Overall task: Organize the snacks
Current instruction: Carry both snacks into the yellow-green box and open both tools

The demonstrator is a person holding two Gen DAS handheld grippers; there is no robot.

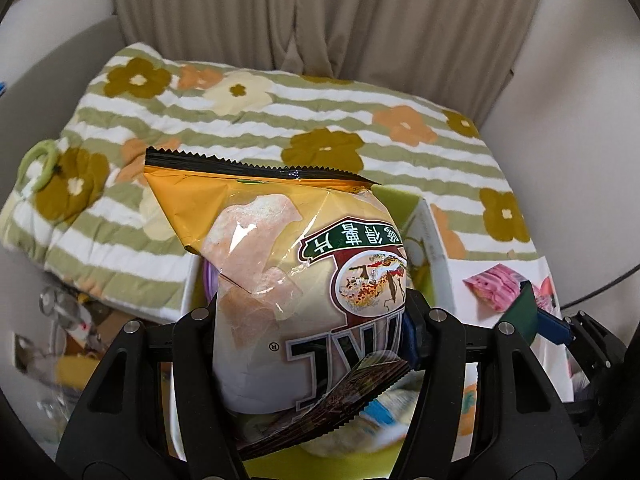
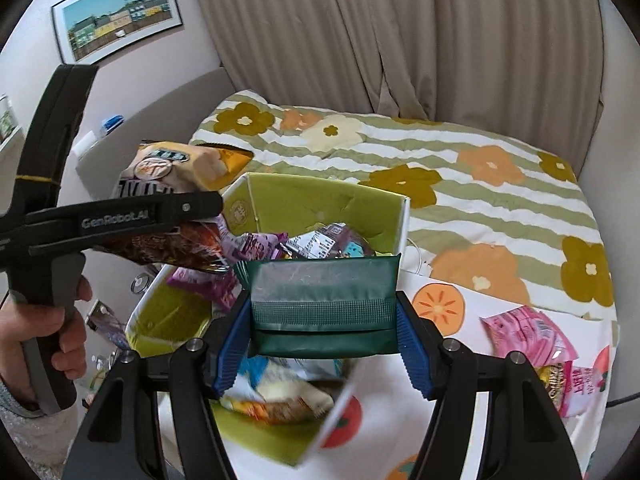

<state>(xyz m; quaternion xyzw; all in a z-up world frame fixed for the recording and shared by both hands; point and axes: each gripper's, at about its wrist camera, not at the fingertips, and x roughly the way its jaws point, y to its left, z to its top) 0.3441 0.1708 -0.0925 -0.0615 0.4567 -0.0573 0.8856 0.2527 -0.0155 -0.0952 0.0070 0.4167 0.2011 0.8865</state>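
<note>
A: Left wrist view first: we have the chip bag (image 1: 296,288) clamped between the fingers of the left gripper (image 1: 316,344), its black serrated seal pointing away from us and its printing upside down. The bag is puffed, yellow at the far end, with a pale window showing the chips.

B: And in the right wrist view we see that same bag off to the left, held out over the near-left edge of the box (image 2: 256,196). The person's hand (image 2: 44,340) grips the handle of that tool.

A: Our right gripper (image 2: 324,332) is closed on the dark green packet (image 2: 324,284). The blue pads (image 2: 230,344) press on both of its short ends, and the packet sits level, above the open box.

B: The box is white outside, lime green inside, with its flaps up. We can make out purple, white and orange wrappers heaped in it, though we cannot read them.

A: It stands on a white cloth with orange persimmons (image 2: 438,306). To the right on that cloth lies a pink packet (image 2: 528,334), well apart from the box, with more wrappers beside it at the edge.

B: Beyond, we see the green-striped flower quilt (image 1: 256,120), then the beige curtain (image 2: 400,40), and a framed picture (image 2: 118,22) on the wall at upper left.
</note>
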